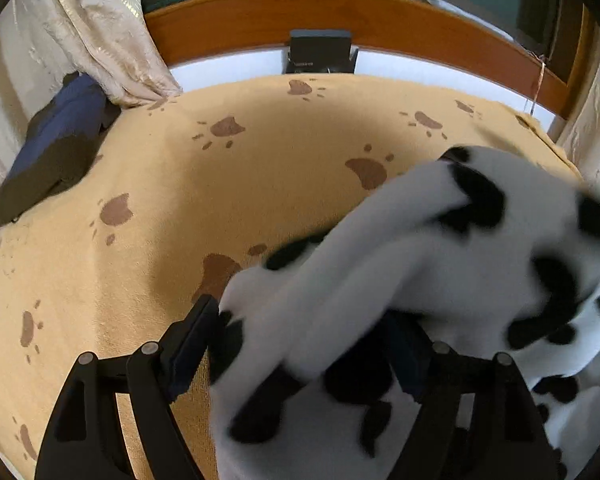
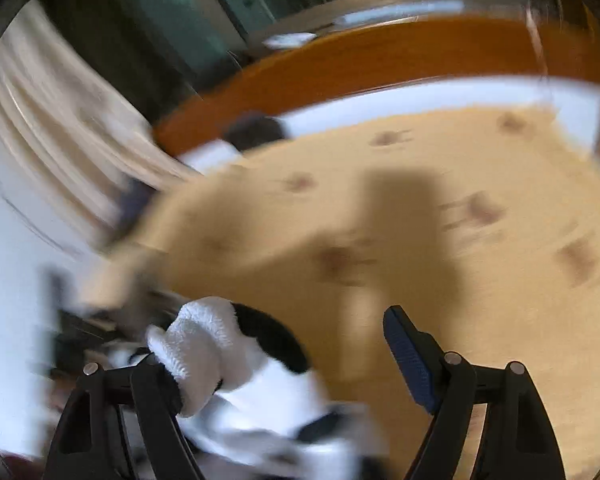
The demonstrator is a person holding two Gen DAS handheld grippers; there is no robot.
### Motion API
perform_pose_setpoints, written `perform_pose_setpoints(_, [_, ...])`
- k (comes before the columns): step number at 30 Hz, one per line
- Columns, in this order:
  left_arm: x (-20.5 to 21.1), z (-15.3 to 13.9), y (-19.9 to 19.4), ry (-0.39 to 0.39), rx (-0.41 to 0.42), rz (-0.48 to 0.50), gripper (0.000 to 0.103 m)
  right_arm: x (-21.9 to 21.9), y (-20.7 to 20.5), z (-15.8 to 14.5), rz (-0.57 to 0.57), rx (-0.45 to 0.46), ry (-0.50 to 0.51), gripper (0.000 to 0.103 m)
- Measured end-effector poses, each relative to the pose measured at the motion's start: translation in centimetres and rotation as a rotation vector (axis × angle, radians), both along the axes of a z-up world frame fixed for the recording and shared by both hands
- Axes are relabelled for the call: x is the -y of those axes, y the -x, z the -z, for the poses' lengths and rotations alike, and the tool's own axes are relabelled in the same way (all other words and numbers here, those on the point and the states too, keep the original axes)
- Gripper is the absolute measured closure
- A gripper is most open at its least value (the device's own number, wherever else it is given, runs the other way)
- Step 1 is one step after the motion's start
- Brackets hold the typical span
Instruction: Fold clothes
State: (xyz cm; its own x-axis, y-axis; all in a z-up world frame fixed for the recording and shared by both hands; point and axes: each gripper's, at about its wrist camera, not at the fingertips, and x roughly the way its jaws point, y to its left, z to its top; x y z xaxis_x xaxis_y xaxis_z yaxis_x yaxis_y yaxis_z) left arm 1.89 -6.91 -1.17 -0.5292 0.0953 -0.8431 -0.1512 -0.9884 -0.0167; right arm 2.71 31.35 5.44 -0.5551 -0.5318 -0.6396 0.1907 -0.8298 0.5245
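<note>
Black-and-white fleece garment (image 1: 420, 264) lies in a heap on the tan paw-print blanket (image 1: 180, 200) covering the bed, draped across the left gripper (image 1: 312, 344) and running off toward the right edge of the left wrist view. Reads as thick, soft and light: it will sag and bunch, no stiffness, and the pile should grip well against the pads, so slip is unlikely. Best hold is likely a hem or corner, pinched through a single layer.

Left gripper jaws stand wide; fabric lies between and over them, pads not pressing on it. Right gripper (image 2: 300, 360) jaws also wide: a folded edge of the garment (image 2: 204, 344) sits against its left finger, the right finger is bare, nothing clamped. That view is blurred.

Further out: a dark blue folded item (image 1: 56, 148) at the blanket's far left, cream curtain (image 1: 100, 32), wooden bed frame (image 1: 380, 20) behind.
</note>
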Motion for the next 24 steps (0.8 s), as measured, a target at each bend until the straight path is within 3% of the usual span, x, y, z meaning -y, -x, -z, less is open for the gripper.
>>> perform_pose_setpoints(2, [1.0,0.2,0.3,-0.084,0.036,0.000,0.020,-0.5,-0.1,0.0,-0.019,0.001,0.120,0.020])
perform_pose_setpoints(5, [3.0,0.2,0.6,-0.206,0.067,-0.019,0.020,-0.3,0.3,0.7,-0.036,0.023,0.105,0.020])
perform_pose_setpoints(6, [3.7,0.1,0.7,-0.236,0.070,-0.031,0.020,-0.1,0.3,0.9,-0.009,0.027,0.028,0.020])
perform_pose_setpoints(9, [5.1,0.0,1.2,-0.296,0.081,-0.039,0.020,1.5,0.1,1.2,0.141,-0.018,-0.489,0.020])
perform_pose_setpoints(10, [5.5,-0.1,1.3,-0.311,0.085,-0.038,0.020,1.5,0.0,1.4,0.116,-0.015,-0.475,0.020])
perform_pose_setpoints(11, [5.5,-0.1,1.5,-0.291,0.082,-0.041,0.020,1.2,-0.1,1.5,0.076,0.003,-0.377,0.020])
perform_pose_setpoints(12, [5.4,-0.1,1.7,-0.271,0.079,-0.043,0.020,0.7,-0.2,1.7,0.039,0.025,-0.261,0.020])
perform_pose_setpoints(14, [5.3,-0.1,1.9,-0.306,0.092,-0.018,0.020,-0.7,0.1,2.7,-0.068,0.113,0.106,0.020])
perform_pose_setpoints(15, [5.2,-0.1,1.8,-0.340,0.102,0.003,0.020,-1.2,0.2,3.1,-0.081,0.138,0.198,0.020])
perform_pose_setpoints(18, [3.9,-0.3,1.5,-0.386,0.122,0.068,0.020,-1.8,0.2,3.4,-0.011,0.153,0.190,0.020])
perform_pose_setpoints(22, [1.4,-0.4,0.6,-0.316,0.122,0.142,0.020,-2.0,0.0,3.2,0.062,0.162,0.126,0.020])
perform_pose_setpoints(24, [0.9,-0.4,0.3,-0.296,0.121,0.151,0.020,-2.3,-0.1,3.0,0.054,0.156,0.182,0.020])
